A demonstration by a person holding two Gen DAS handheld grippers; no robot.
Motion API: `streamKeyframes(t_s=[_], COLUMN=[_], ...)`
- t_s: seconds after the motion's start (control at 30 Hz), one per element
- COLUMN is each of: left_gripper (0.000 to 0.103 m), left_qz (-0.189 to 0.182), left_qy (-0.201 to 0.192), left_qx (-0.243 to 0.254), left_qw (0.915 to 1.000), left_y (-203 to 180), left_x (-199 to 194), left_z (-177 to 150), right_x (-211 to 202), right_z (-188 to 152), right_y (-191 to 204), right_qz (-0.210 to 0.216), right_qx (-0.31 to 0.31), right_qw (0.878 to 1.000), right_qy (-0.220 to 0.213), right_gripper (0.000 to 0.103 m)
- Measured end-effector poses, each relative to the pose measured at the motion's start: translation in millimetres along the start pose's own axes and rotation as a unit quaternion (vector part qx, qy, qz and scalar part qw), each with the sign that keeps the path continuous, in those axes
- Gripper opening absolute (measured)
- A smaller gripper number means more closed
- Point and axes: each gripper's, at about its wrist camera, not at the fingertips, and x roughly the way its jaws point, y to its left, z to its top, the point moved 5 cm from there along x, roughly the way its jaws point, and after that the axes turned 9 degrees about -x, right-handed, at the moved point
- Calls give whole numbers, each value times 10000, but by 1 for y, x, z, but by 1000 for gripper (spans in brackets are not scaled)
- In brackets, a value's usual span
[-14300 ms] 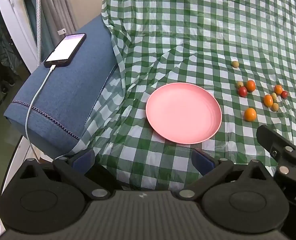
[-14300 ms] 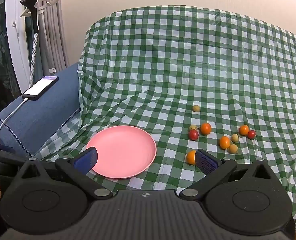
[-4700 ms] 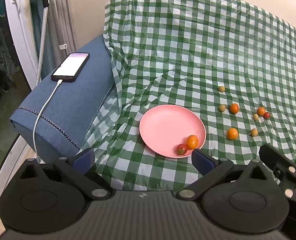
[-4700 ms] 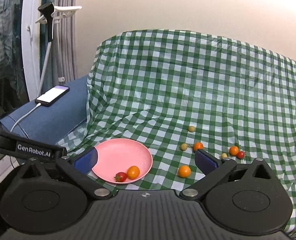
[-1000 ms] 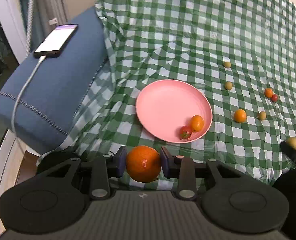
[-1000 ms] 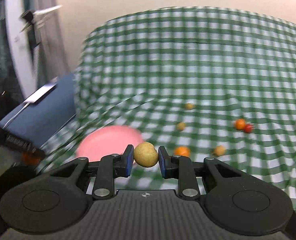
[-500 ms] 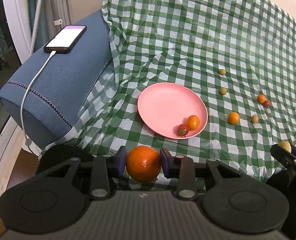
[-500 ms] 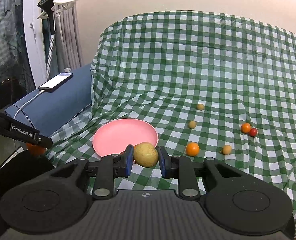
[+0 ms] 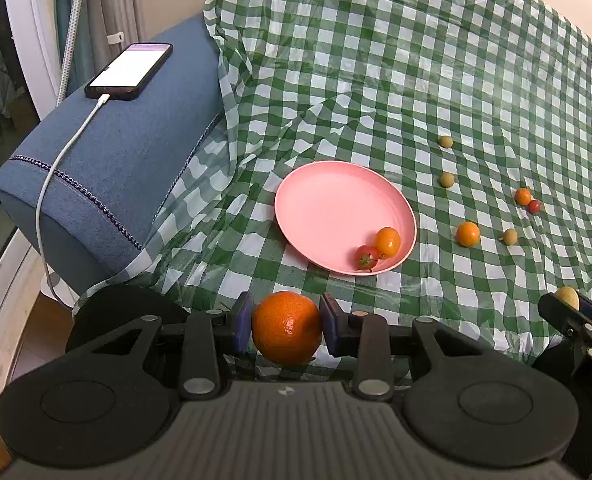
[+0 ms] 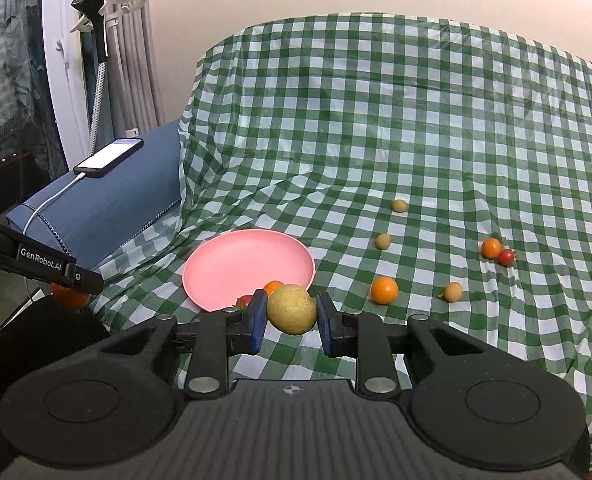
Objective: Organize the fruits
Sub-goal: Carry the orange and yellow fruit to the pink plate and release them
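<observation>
While the pink plate (image 9: 296, 216) lay ahead on the checked cloth (image 9: 416, 80), an orange (image 9: 287, 327) was clamped across its middle by the left gripper (image 9: 286, 326) and a tan fruit (image 10: 292, 309) by the right gripper (image 10: 290, 316); both were judged light, round, easily bruised.

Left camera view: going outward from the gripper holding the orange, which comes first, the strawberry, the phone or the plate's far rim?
1. Strawberry, just ahead of the left gripper, at the plate's near edge.
2. Plate's far rim, farther up the cloth.
3. Phone, far left on the blue cushion.
</observation>
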Motion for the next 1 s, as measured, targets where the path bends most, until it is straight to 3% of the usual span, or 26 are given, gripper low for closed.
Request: streamKeyframes(t_s=[0.6,1.0], left_gripper=[40,40], left_qz=[98,78], left_qy=[215,318], left_qx=[-176,-124], left_qw=[9996,9994], left_y=[9,-9], left_x=[29,62], left_z=[24,53], right_x=[32,85], right_z=[15,36], right_y=[-5,4], right_qz=[-85,302], right_qx=[-92,-150], right_qw=[9996,9988], right_qy=[262,363], right_gripper=[27,27])
